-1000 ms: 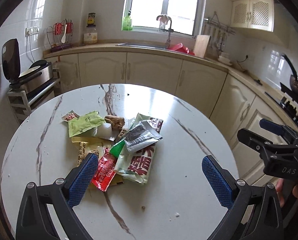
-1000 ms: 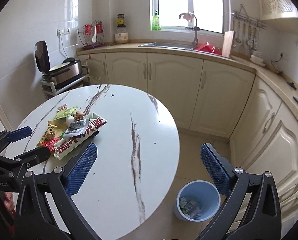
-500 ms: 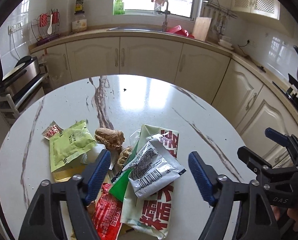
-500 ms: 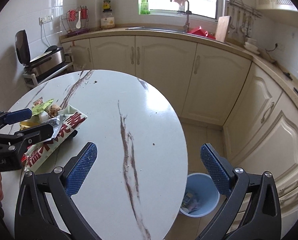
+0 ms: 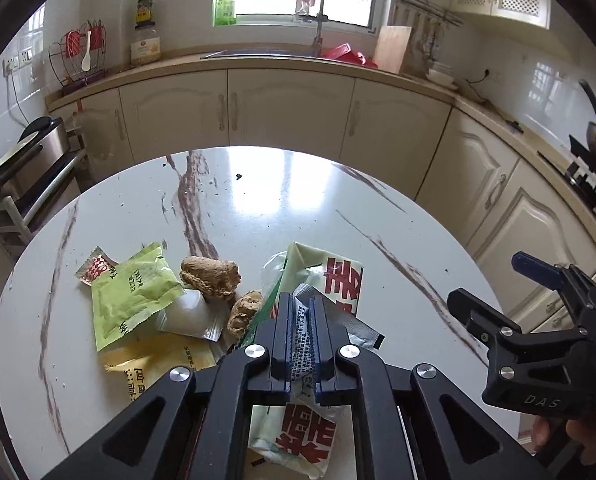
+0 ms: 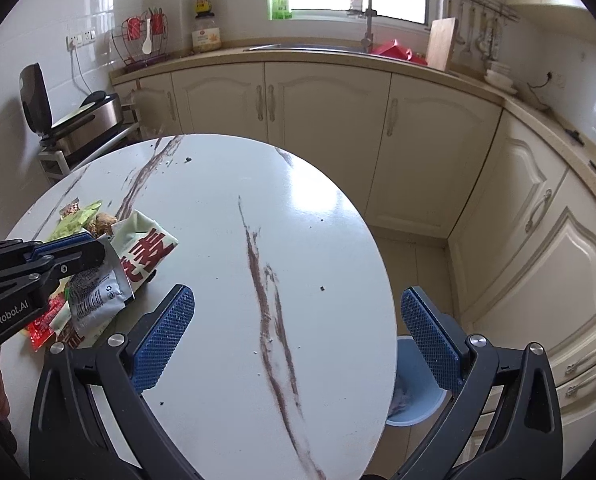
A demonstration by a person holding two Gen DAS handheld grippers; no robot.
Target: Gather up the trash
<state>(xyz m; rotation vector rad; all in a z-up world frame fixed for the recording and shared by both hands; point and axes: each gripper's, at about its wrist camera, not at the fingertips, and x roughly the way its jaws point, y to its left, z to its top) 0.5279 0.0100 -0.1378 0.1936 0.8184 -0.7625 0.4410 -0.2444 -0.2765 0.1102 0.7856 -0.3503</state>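
— What have you got?

— My left tongs [image 5: 301,334] have just closed on the silver wrapper [image 5: 337,322] atop the counter [image 5: 282,216] pile. Light, crinkly, slippery, I'd guess; pinched mid-sheet. Right tongs [image 6: 298,336] gape wide, holding nothing.

— Bin?

— Blue bin [image 6: 413,400], on the floor beside the counter.

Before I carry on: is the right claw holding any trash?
No, the right claw is open and empty over the table.

a round white marble table [image 5: 282,216] carries a heap of snack wrappers [image 5: 134,300] and crumbs [image 5: 238,176].
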